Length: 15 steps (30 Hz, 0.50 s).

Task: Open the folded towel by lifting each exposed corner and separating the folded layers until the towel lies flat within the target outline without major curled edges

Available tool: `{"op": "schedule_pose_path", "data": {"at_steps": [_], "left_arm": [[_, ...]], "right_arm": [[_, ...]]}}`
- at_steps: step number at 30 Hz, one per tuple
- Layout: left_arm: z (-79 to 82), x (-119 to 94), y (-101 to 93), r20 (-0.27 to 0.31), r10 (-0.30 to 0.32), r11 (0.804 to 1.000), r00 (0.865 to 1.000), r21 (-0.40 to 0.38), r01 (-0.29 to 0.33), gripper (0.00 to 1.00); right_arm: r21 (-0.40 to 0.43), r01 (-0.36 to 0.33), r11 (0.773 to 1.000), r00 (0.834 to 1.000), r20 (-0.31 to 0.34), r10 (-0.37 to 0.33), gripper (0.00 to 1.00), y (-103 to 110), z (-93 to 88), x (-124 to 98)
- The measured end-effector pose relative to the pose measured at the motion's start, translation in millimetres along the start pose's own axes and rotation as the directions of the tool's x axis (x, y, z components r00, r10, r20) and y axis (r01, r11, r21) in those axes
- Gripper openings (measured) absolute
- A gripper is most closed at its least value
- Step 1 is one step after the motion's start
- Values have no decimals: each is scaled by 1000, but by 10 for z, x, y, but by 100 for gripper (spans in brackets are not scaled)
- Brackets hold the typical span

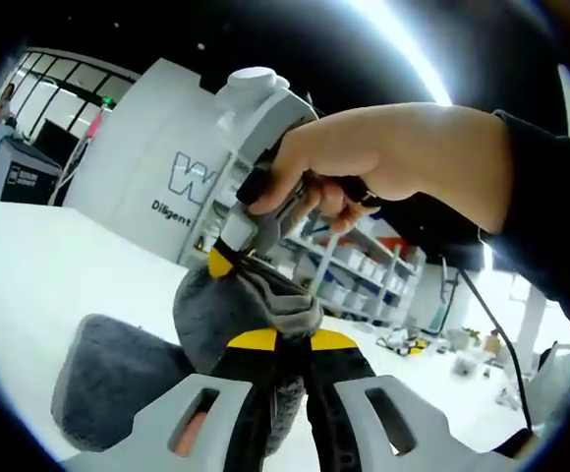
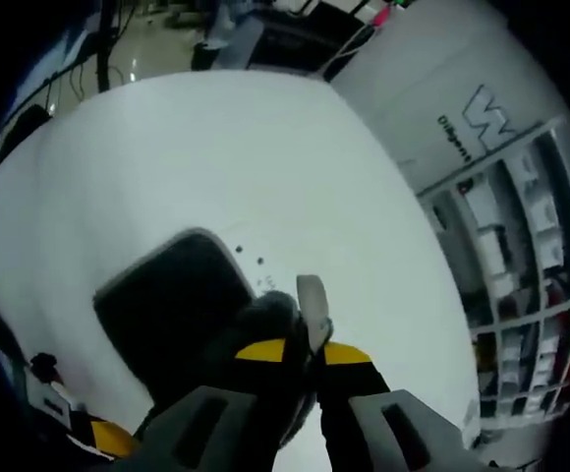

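Grey plush towel [image 1: 128, 379] is bunched right at the tips of the left hand-held gripper [image 1: 278, 346], whose jaws are pressed together on a fold of it, yellow tips nearly meeting over the cloth. Just beyond, the right hand-held gripper [image 1: 228, 258] comes in from above, gripped by a hand [image 1: 393, 162], and it too is pinching a peak of the same towel, pulling it up off the white worktop [image 1: 39, 275]. From the right gripper view, its own jaws are closed on a dark grey wad of cloth [image 2: 270, 320] with a pale tag [image 2: 313, 307] sticking up beside the tips; beyond and to the left lies a dark rectangular mat with a light border [image 2: 167, 305], probably the target outline. This looks like the layer-separating step, both corners lifted. Next move, by my reckoning: draw the two grips apart and carry the towel over that outline, keeping tension so no edge curls. Farther off stand shelves [image 1: 364, 265].
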<state>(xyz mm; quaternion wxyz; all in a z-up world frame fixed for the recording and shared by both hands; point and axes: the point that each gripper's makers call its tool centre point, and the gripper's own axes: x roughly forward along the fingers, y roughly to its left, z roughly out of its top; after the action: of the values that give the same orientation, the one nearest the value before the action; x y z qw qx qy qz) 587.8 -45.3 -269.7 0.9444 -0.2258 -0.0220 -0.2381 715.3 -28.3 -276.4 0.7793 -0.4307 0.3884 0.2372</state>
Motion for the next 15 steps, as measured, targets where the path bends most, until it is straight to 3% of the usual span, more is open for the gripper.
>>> {"op": "schedule_pose_path", "data": {"at_steps": [7, 15], "left_arm": [[-57, 34, -54, -8, -10, 1000, 1000, 6, 10, 7], [-103, 81, -126, -17, -16, 1000, 1000, 9, 16, 7]], "right_arm": [[22, 5, 1000, 1000, -4, -5, 6, -57, -163, -1], [34, 1, 999, 1000, -10, -1, 6, -118, -209, 56]]}}
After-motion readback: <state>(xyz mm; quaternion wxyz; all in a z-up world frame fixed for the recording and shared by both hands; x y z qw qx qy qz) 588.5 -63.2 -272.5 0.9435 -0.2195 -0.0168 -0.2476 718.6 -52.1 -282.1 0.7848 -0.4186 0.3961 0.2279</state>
